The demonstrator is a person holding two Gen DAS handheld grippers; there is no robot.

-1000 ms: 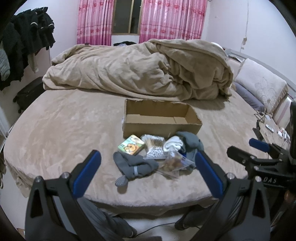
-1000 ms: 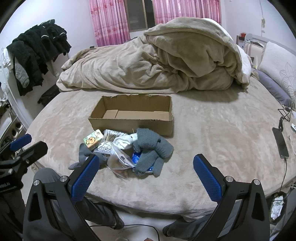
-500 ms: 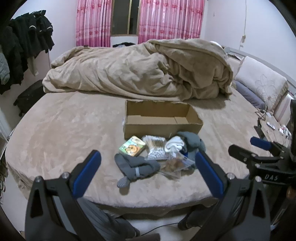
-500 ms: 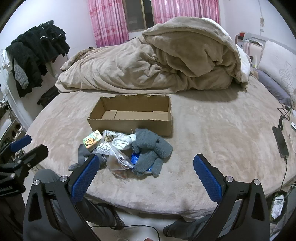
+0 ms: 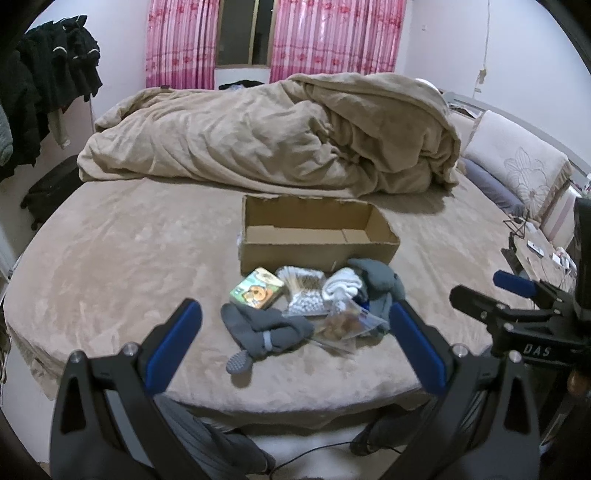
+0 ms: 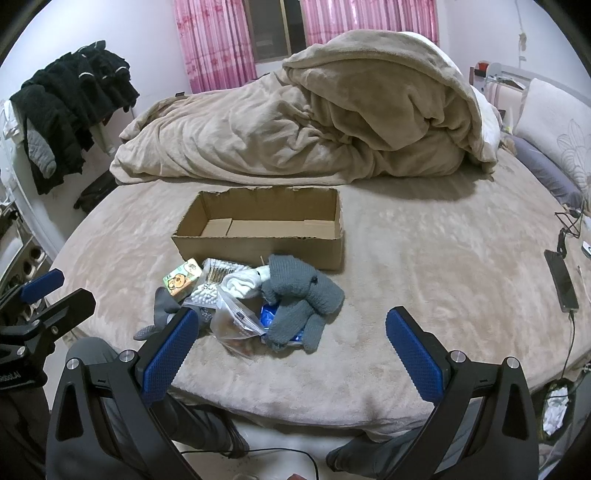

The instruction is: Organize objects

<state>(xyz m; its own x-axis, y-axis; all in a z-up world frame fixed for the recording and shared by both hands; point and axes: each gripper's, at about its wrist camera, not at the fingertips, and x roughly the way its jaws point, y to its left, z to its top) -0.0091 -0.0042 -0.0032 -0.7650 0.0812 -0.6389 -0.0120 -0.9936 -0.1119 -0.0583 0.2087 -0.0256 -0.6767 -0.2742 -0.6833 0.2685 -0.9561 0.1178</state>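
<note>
Partly buried blue packet (image 6: 267,314) under grey gloves (image 6: 301,295), left tongs (image 5: 295,343) and right tongs (image 6: 291,343) spread, empty

Pink curtains (image 5: 334,35), dark window (image 5: 242,33), possibly night, beige bed (image 5: 122,258)

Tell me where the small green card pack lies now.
In both wrist views the green card pack lies on the bed, at the left end of the pile, just in front of the cardboard box and beside the cotton swabs.
</note>
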